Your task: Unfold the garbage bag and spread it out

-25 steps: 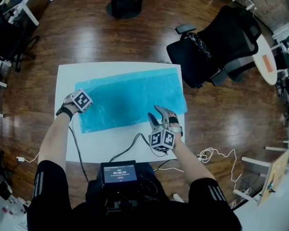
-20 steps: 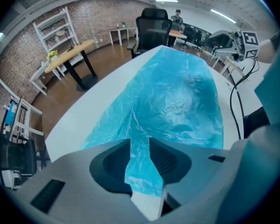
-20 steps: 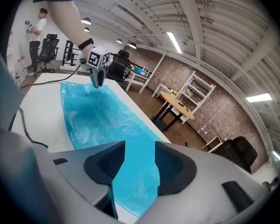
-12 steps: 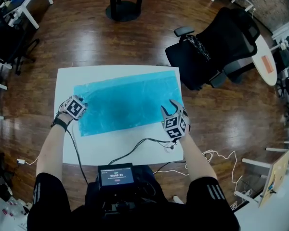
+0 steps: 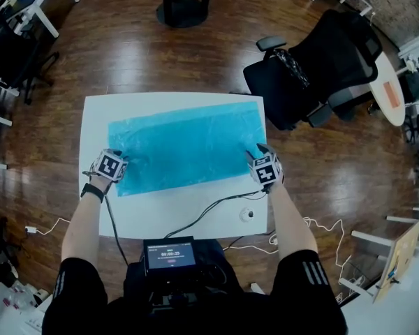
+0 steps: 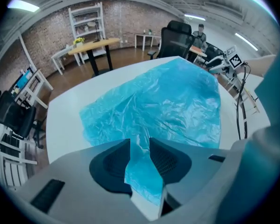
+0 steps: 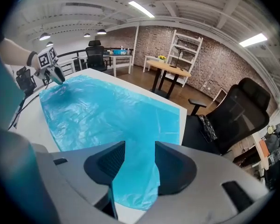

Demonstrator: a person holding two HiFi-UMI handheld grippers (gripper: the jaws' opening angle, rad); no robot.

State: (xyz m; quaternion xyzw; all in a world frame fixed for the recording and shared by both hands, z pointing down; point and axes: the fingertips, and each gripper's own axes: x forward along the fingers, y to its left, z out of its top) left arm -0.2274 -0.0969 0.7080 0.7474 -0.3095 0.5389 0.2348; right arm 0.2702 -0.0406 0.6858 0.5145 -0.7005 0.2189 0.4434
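Head view: blue garbage bag (image 5: 185, 145) is lying flat mid-bench (image 5: 167, 211), evidently being tensioned.
Left gripper view: left tool (image 6: 140, 146), nearly closed, is pinching bag film at the bench's near-left corner.
Right gripper view: right tool (image 7: 140, 148), jaws parted, is straddling the bag's corner at the bench's near-right, unclamped.

Turquoise garbage bag (image 5: 181, 145), white table (image 5: 160, 211)
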